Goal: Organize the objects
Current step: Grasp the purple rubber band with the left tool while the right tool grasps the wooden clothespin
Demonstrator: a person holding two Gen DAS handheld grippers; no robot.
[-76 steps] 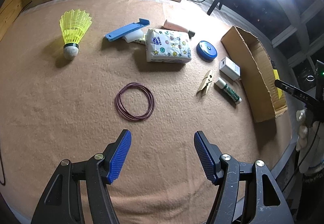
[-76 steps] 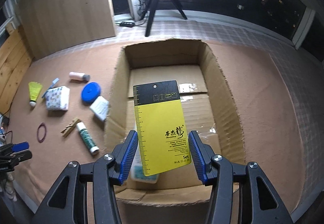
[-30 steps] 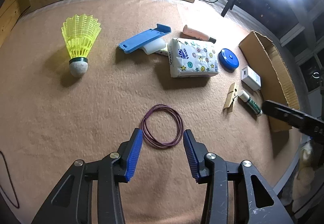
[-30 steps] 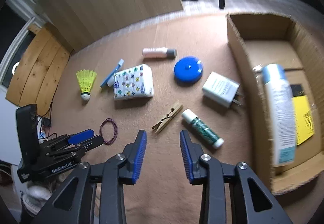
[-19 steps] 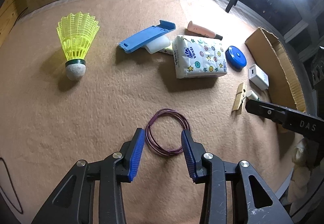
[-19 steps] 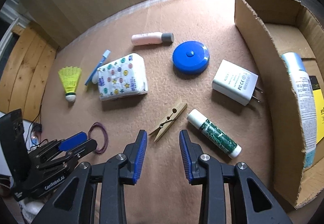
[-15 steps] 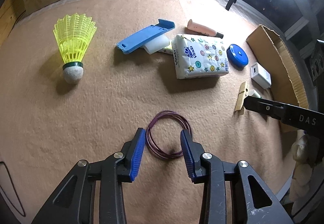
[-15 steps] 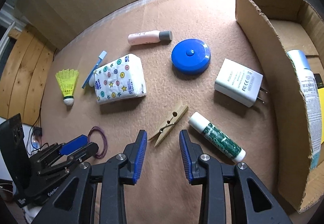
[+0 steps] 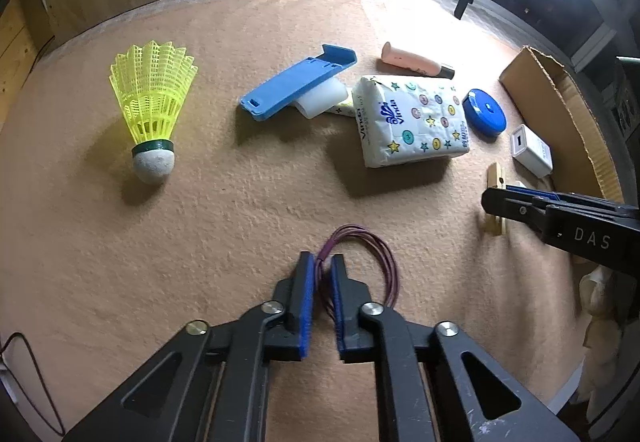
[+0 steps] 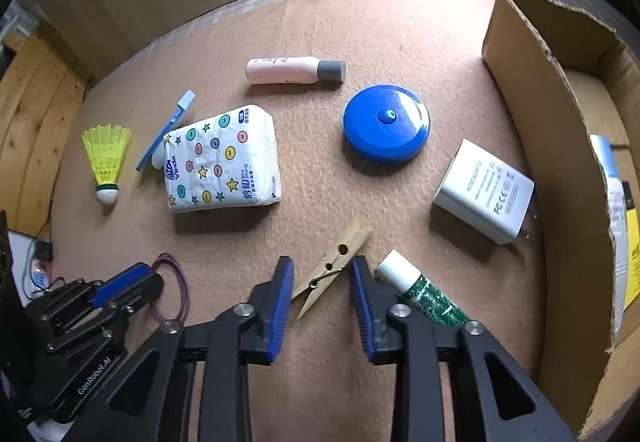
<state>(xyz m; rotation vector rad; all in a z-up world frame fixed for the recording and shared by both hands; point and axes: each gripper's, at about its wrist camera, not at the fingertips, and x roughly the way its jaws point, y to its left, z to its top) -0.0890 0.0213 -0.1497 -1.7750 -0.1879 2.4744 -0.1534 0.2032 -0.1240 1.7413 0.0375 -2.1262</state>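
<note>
With your left hand-held gripper (image 9: 325,282) clamped on the purple rubber band (image 9: 362,262), keep your closing right hand-held gripper (image 10: 322,284) centred over the wooden clothespin (image 10: 332,270), clear of the glue stick (image 10: 420,292) on its right.

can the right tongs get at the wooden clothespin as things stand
Probably yes. The right tongs already straddle the clothespin, their jaws closing, with nothing lying over it. The green glue stick sits just outside the right finger and the left tongs are away, shut on the purple rubber band.
</note>
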